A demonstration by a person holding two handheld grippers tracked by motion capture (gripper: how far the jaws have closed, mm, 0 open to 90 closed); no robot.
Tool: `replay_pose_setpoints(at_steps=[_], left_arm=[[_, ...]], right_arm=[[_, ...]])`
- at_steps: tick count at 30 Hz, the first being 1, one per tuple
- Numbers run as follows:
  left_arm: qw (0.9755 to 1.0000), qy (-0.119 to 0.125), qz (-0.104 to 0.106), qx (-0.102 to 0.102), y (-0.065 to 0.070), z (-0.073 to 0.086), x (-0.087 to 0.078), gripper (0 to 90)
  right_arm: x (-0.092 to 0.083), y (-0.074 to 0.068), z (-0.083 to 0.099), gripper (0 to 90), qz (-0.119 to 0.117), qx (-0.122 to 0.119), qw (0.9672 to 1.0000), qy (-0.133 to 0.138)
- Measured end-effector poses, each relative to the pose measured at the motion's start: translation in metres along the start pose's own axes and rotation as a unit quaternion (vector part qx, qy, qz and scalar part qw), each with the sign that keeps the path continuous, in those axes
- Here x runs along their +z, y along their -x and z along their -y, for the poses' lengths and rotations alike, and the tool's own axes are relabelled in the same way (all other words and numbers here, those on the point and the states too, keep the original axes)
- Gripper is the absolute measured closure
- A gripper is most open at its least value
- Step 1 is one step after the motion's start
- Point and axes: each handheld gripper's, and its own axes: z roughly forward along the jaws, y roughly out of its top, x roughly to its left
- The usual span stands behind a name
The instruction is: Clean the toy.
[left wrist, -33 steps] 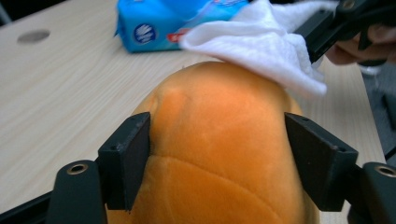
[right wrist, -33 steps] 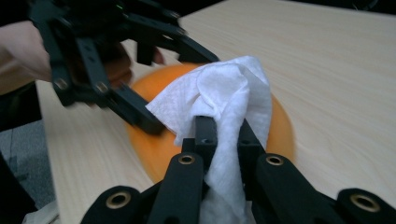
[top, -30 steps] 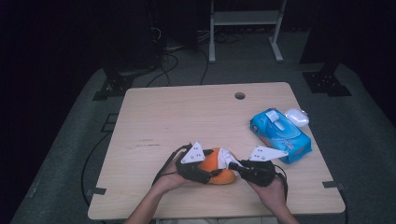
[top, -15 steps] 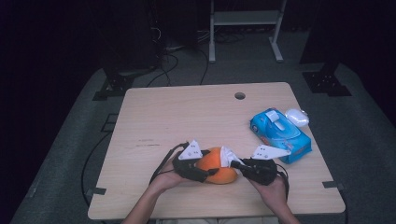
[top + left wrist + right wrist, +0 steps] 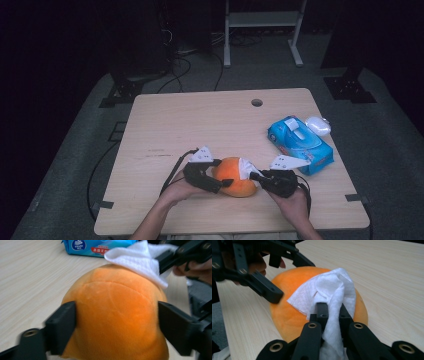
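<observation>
An orange plush toy [image 5: 234, 179] lies on the table [image 5: 200, 125] near its front edge. My left gripper [image 5: 224, 183] reaches in from the left, one jaw on each side of the toy [image 5: 115, 315]. Both pads touch its fabric, and the jaws have just been opening a little with the toy still between them. My right gripper [image 5: 254, 175] comes from the right, shut on a white tissue [image 5: 329, 290]. The tissue [image 5: 140, 260] is draped against the top of the toy [image 5: 287, 315]. In the right gripper view the left gripper's fingers [image 5: 265, 291] show at the toy's far side.
A blue pack of tissues [image 5: 299, 144] lies at the right of the table, with a small white object [image 5: 318, 125] behind it. A cable hole [image 5: 256, 102] sits near the far edge. Cables trail from both grippers over the front edge.
</observation>
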Motion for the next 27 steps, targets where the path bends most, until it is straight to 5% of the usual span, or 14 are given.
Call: replay_pose_setpoints(at_steps=[3, 6, 9, 12, 15, 18, 23, 25, 27], left_arm=[[0.9984, 0.021, -0.008, 0.052, 0.007, -0.004, -0.003, 34.0], [0.995, 0.024, -0.018, 0.095, 0.017, -0.009, -0.001, 35.2], [0.9961, 0.037, -0.017, 0.078, 0.014, -0.01, -0.002, 29.3], [0.9987, 0.038, -0.026, 0.019, 0.004, -0.009, -0.004, 13.9], [0.9989, 0.018, -0.003, -0.044, -0.004, -0.002, 0.002, 9.7], [0.9995, 0.024, -0.002, -0.02, -0.001, 0.0, 0.003, 22.7], [0.9958, 0.04, -0.02, 0.08, 0.017, -0.01, 0.0, 35.1], [0.9954, 0.044, -0.017, 0.084, 0.017, -0.011, 0.0, 34.6], [0.9967, 0.056, -0.014, 0.057, 0.013, -0.01, -0.001, 29.7]], right_arm=[[-0.003, -0.009, -0.005, 83.9, -0.005, -0.017, 0.9997, 0.015], [-0.006, -0.016, -0.012, 83.9, -0.015, -0.032, 0.9989, 0.03], [-0.007, -0.009, -0.009, 84.0, -0.011, -0.023, 0.9994, 0.025], [-0.005, 0.002, -0.002, 84.1, -0.005, -0.003, 0.9999, 0.013], [-0.005, 0.007, 0.001, 84.1, -0.01, 0.017, 0.9996, 0.018], [-0.005, 0.003, -0.001, 84.0, -0.002, 0.005, 0.9998, 0.017], [-0.011, -0.01, -0.01, 83.9, -0.021, -0.026, 0.9982, 0.05], [-0.013, -0.01, -0.013, 83.9, -0.014, -0.033, 0.9984, 0.044], [-0.013, -0.003, -0.009, 84.0, -0.012, -0.017, 0.999, 0.039]])
